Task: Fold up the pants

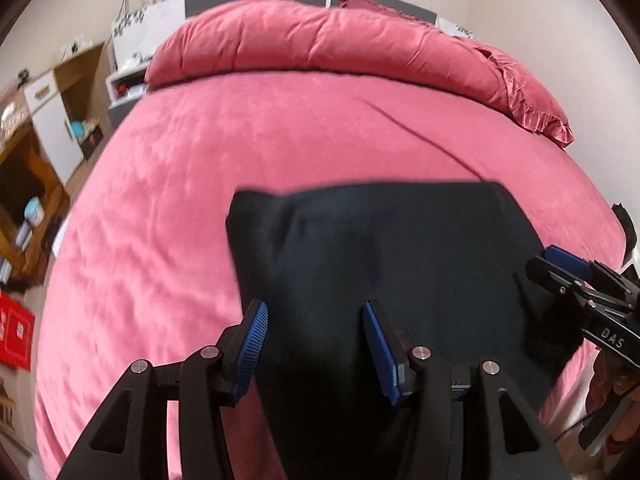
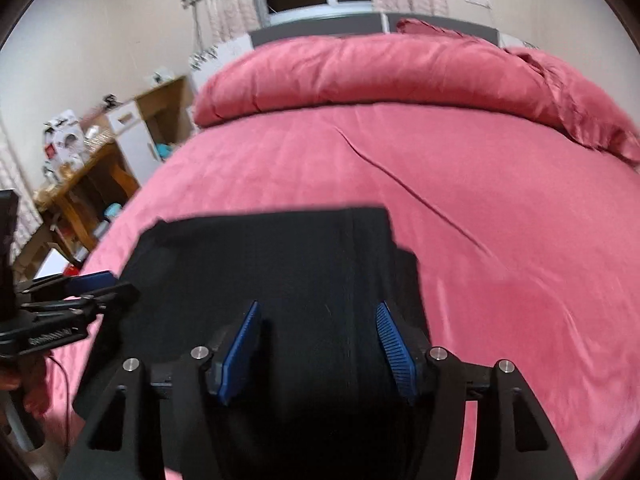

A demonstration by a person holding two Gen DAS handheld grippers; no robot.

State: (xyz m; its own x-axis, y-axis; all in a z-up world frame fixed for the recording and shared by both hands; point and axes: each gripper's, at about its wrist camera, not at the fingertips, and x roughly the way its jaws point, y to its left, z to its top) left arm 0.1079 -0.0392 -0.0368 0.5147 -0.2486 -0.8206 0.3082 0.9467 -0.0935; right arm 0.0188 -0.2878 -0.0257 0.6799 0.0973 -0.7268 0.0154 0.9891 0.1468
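Right gripper point(image 1: 560, 270) reads "DAS".

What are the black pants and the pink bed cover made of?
Black pants: probably soft matte cloth, since they lie limp and show no shine. Pink bed cover: looks like velvety or brushed fabric, with a faint patchy sheen and soft creases. The exact fibre cannot be told.

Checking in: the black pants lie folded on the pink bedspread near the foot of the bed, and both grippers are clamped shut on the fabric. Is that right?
Not quite. The black pants do lie folded on the pink bedspread, but neither gripper is clamped. The left wrist view shows the left gripper with jaws apart; the right wrist view shows the right gripper open too.
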